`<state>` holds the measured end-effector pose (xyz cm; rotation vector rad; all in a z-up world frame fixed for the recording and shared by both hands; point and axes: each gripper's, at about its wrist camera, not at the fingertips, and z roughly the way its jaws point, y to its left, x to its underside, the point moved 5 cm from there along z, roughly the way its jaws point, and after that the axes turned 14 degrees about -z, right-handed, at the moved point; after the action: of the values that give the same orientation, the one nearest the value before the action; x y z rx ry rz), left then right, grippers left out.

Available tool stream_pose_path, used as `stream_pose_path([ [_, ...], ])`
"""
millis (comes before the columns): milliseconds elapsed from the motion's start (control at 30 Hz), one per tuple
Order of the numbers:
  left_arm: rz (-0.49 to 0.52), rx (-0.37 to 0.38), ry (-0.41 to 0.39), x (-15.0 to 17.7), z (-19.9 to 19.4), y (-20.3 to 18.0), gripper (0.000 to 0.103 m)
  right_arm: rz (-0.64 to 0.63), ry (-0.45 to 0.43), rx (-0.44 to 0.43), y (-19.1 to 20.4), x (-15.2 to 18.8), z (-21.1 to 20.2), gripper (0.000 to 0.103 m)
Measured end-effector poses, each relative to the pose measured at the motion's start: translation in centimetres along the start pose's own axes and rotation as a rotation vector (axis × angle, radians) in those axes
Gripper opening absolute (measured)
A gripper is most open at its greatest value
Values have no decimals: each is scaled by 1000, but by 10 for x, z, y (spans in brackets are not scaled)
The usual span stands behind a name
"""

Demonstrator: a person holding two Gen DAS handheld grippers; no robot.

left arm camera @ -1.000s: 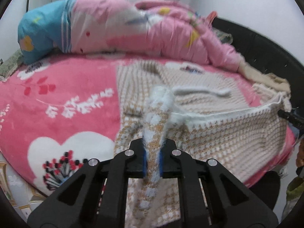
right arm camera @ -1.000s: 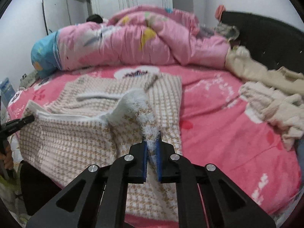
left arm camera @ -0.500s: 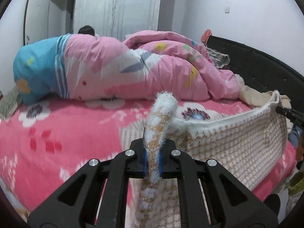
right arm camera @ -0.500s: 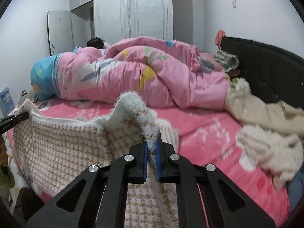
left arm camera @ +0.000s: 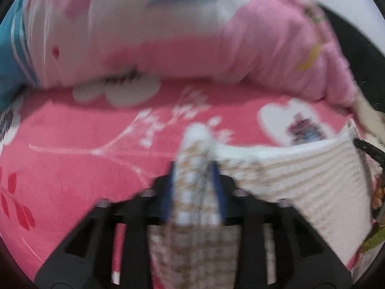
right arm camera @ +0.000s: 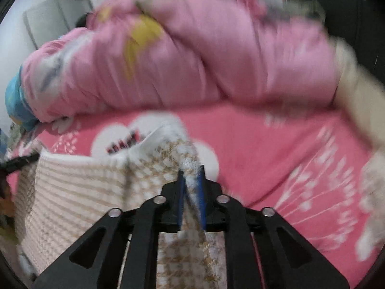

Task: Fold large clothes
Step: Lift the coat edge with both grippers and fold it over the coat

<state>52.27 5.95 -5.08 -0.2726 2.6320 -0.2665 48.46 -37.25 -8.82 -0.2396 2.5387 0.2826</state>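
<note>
Both views are smeared with blur. My left gripper (left arm camera: 195, 187) and right gripper (right arm camera: 191, 193) are spreading their fingers, the checked sweater (left arm camera: 288, 180) bunched between them above the pink bed (right arm camera: 276, 149). Whether the pads still press it, I cannot tell; its lower part is hidden.

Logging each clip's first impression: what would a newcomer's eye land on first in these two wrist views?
First, the beige-and-white checked knit garment, stretched between both claws and filling the lower half of each view. The left claw and right claw are opening with its fuzzy edge between their blue pads. Behind, a rumpled pink quilt is heaped across the far side of the bright pink flowered bedspread.
</note>
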Motion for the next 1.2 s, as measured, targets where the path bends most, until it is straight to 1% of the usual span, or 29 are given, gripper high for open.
stream_pose_path([
  [33,-25,5,-7,-2,-1,8,51,26,1,-18,-6,4,-1,37],
  [100,-87,47,-33,-10,-14,23,51,89,-39,-69,-22,7,-18,48],
  [133,-129,80,-57,-15,-26,33,51,116,-67,-68,-29,6,-29,53],
  [200,-173,134,-107,-23,-48,42,51,131,-151,-41,-37,-2,-57,54],
  [233,-173,161,-134,-27,-58,41,51,125,-169,-48,-35,-7,-61,54],
  [267,-164,181,-142,-29,-64,36,51,113,-180,-71,-26,-13,-62,54],
  [333,-136,220,-107,-28,-60,18,51,50,-158,-100,5,-26,-49,54],
  [400,-96,226,-43,-22,-41,-6,51,-15,-123,-105,33,-33,-29,54],
  [433,-70,201,-4,-14,-25,-18,52,-44,-100,-108,46,-33,-17,54],
  [467,-60,175,17,-10,-12,-22,53,-70,-71,-104,52,-34,-6,54],
  [500,-55,135,40,-5,3,-23,53,-85,-42,-72,52,-32,6,53],
  [533,-59,116,48,0,11,-20,55,-74,-9,-43,45,-27,16,53],
  [567,-74,106,50,3,15,-14,55,-43,13,-33,32,-21,21,49],
  [600,-91,103,46,4,15,-7,55,9,29,-34,17,-14,23,34],
  [633,-109,73,29,3,9,3,57,83,24,-71,-5,-4,15,25],
  [667,-118,38,12,2,2,13,57,130,16,-85,-19,3,6,20],
  [700,-120,29,-3,1,-6,21,57,156,24,-26,-33,10,-6,35],
  [733,-120,15,-23,1,-19,30,57,161,19,18,-42,17,-20,45],
  [767,-118,6,-43,2,-31,36,57,143,0,73,-47,23,-41,47],
  [800,-112,15,-68,5,-49,40,57,123,-10,105,-47,28,-57,47],
  [833,-103,29,-85,8,-60,45,57,96,-35,109,-39,35,-78,47],
  [900,-50,70,-105,27,-86,36,57,43,-69,85,-19,46,-104,47],
  [967,30,130,-103,57,-106,18,57,-45,-92,63,13,66,-124,47],
  [1000,54,142,-95,69,-109,15,57,-97,-93,49,31,80,-129,47],
  [1067,93,132,-63,106,-104,9,57,-160,-76,55,50,105,-125,47],
  [1100,94,114,-48,118,-98,13,57,-167,-40,65,52,122,-112,47],
  [1133,86,64,-24,134,-83,22,59,-163,3,85,48,138,-100,47],
  [1167,74,11,2,145,-66,33,61,-160,66,113,38,159,-78,51],
  [1200,24,56,15,150,-57,45,67,-134,66,82,29,166,-67,56],
])
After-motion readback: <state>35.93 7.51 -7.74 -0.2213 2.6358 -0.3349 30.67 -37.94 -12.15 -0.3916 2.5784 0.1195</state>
